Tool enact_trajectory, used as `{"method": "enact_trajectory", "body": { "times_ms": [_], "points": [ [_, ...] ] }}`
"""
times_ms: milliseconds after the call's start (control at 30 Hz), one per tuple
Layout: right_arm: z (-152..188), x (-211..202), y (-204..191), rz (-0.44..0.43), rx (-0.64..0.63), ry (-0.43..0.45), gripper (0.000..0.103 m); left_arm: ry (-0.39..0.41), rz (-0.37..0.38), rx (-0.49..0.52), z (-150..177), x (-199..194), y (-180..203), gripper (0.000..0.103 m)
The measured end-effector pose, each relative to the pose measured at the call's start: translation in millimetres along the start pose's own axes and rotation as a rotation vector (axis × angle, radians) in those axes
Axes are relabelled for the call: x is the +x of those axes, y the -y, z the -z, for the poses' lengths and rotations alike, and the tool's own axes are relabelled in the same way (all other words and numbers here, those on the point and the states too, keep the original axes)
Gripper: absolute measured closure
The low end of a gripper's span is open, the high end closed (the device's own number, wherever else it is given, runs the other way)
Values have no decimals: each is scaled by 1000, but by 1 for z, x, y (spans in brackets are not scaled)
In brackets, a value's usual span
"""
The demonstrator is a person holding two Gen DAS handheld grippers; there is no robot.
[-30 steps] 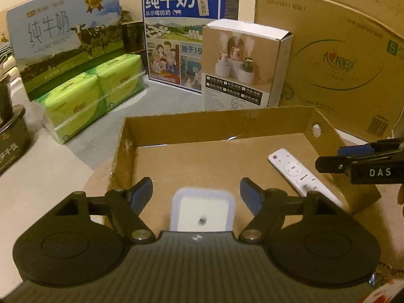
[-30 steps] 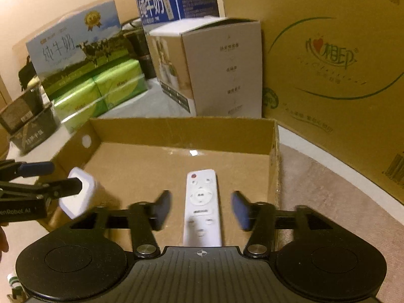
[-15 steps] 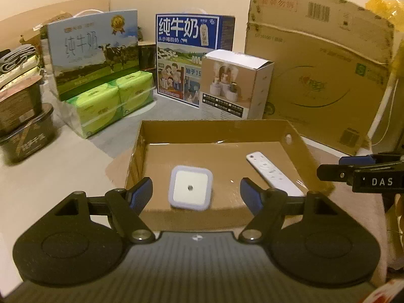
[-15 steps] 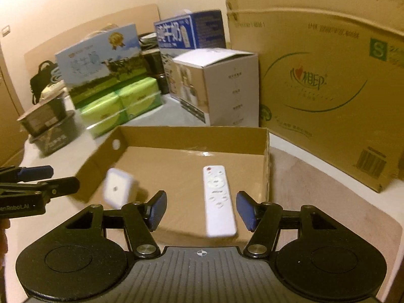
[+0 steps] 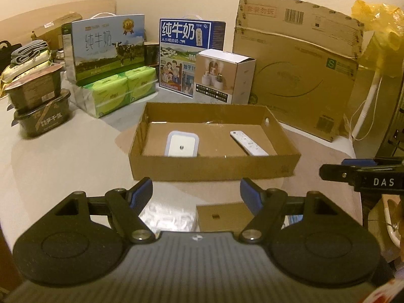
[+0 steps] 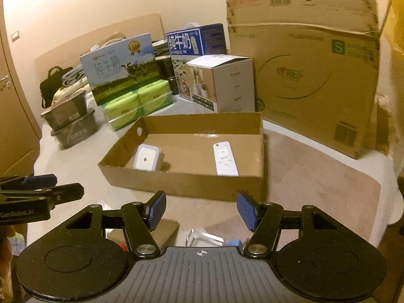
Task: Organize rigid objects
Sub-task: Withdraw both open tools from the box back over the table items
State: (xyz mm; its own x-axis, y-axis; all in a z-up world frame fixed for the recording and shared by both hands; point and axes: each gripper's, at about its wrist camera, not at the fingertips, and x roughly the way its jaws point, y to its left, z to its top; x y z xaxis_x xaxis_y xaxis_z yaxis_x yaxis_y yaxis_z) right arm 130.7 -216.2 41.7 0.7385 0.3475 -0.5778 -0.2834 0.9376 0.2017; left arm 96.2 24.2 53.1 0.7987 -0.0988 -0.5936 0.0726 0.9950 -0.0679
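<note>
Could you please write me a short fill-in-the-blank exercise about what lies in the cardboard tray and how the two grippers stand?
1. The white remote control lies inside the shallow ____ tray.
2. The square white device lies to the ____ of the remote in both views.
3. Both the left gripper and the right gripper hold ____.

Missing words: cardboard; left; nothing

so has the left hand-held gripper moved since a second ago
Yes. The left hand-held gripper has pulled back out of the cardboard tray; the white square device, once between its fingers, now sits well ahead.
</note>
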Motion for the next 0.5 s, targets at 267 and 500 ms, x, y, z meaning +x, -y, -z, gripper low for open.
{"method": "enact_trajectory", "body": {
  "times_ms": [267, 500],
  "points": [
    [33, -32, 5, 32, 20, 1, 40, 6, -21, -8, 28, -27, 1, 29],
    [54, -50, 16, 56, 46, 2, 39, -4, -40, -15, 49, -39, -1, 29]
  ]
}}
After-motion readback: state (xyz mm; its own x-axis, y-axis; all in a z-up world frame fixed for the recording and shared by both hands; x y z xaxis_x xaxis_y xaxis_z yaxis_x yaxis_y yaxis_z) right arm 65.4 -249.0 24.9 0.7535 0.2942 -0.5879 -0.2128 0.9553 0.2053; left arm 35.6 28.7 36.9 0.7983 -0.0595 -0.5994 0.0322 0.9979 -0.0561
